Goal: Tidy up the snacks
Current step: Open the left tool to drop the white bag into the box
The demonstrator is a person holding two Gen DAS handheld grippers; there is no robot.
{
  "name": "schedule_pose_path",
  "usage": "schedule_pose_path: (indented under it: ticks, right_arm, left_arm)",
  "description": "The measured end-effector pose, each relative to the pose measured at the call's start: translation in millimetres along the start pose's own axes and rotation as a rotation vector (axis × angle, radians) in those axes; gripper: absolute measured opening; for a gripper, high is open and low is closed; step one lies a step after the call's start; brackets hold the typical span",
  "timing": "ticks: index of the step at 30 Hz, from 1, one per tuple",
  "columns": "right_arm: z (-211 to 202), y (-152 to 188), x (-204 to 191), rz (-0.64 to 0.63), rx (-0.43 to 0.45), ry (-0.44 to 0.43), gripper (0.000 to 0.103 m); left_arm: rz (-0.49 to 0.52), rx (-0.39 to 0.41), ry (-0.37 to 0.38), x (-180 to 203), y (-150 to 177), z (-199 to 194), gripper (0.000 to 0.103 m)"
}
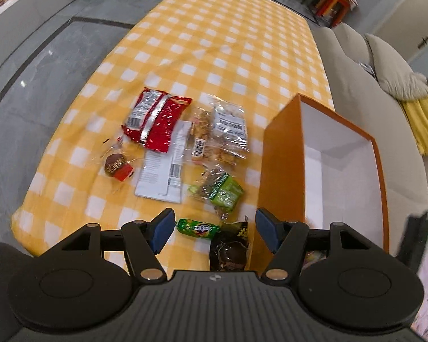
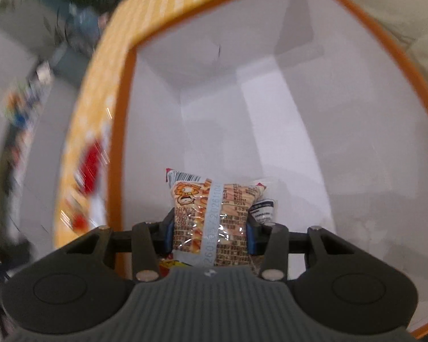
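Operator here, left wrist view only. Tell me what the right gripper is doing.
Observer: The right gripper is clamped on an orange printed snack packet, held over the inside of the orange box.
Operator: Report what's in the box beneath it.
Observer: One small white packet shows just behind the held one; the rest of the white floor in sight is bare.
Operator: Say whether the packet touches the floor.
Observer: Cannot tell; its lower end is hidden behind the gripper.
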State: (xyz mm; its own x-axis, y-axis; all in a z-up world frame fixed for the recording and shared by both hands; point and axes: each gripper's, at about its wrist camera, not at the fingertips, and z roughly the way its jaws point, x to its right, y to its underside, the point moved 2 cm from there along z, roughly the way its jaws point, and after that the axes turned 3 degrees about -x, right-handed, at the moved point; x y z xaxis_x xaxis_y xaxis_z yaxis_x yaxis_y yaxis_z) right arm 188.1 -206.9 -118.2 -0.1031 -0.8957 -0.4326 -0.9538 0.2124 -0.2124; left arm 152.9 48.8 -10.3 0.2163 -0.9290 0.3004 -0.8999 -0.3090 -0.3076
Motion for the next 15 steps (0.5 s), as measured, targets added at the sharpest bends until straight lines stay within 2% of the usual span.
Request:
schedule_pose_path:
  ticks: [2,8,11,13,15]
  right_arm:
    - [12.4,6.5,-5.3,-0.048,-0.032,0.036,0.043]
    - [12.3,6.8,-11.1,-0.073,-0.043,0.075,0.043]
    - [4.6,8.3,-7.7,-0.043,-0.040,0.031,0.043]
    - [-5.5,8.0,-4.7,-0.026,-0.005,-0.017,0.043]
    - [-19.3,6.2,-2.1,-0.035,0.033,-0.004,0.043]
  left_arm:
    - [-0.010,-0.006,0.008,-3.3,-0.5,0.1,0.076]
    - [-0.007,-0.014,0.018,-2.6,0.3,0.9,0.076]
    - [0.006,-0.011,0.015,1.0,1.9,1.0,0.076]
    - [0.022,-0.010,0.009,4.5,3.3,1.0,0.076]
    - [0.025,-0.019,0.011,6.9,4.3,2.6,0.076]
